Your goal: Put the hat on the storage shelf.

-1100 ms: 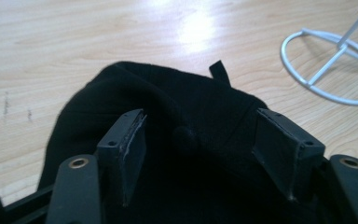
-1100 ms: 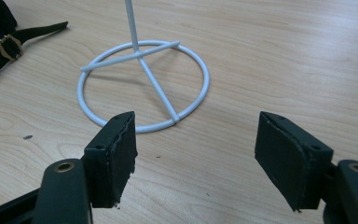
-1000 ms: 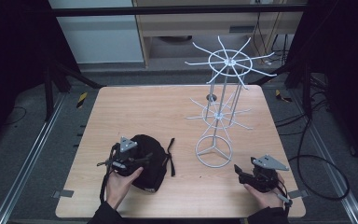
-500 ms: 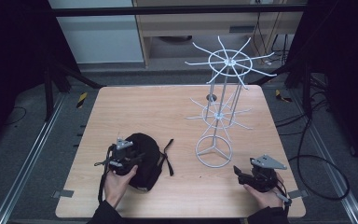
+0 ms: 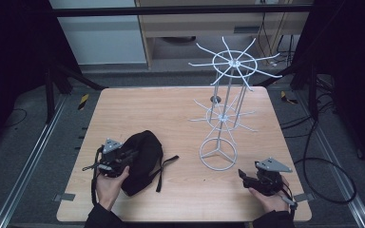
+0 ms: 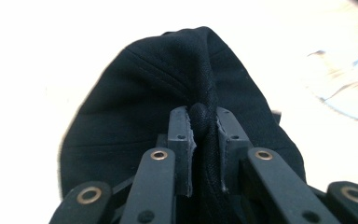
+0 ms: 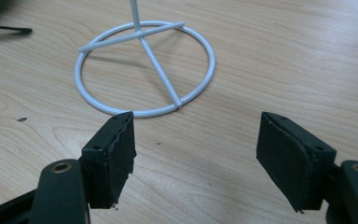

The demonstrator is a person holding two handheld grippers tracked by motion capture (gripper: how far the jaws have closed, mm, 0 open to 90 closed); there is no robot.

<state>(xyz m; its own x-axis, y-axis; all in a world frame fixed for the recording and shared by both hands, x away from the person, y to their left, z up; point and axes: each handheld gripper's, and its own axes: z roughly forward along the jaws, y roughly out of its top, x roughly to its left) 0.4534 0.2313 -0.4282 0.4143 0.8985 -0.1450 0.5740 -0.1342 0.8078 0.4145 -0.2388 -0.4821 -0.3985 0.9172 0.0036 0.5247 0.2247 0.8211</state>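
A black cap [image 5: 143, 156] with a loose strap lies on the wooden table [image 5: 171, 114] at the front left. My left gripper [image 5: 132, 155] is shut on a fold of the black cap [image 6: 168, 88], the fabric pinched between its two pads [image 6: 182, 140]. A white wire rack [image 5: 225, 114] with spoked tiers stands right of centre on a ring base [image 7: 144, 70]. My right gripper [image 5: 242, 175] rests open near the front right of the table, its pads [image 7: 116, 154] wide apart just short of the ring base, nothing between them.
Dark floor, metal rails and cables [image 5: 323, 161] surround the table. A cabinet [image 5: 95, 33] and shelving stand beyond the far edge. Bare wood lies behind the cap and between the two grippers.
My left gripper and the cap have shifted slightly toward the front left. The right gripper has barely moved.
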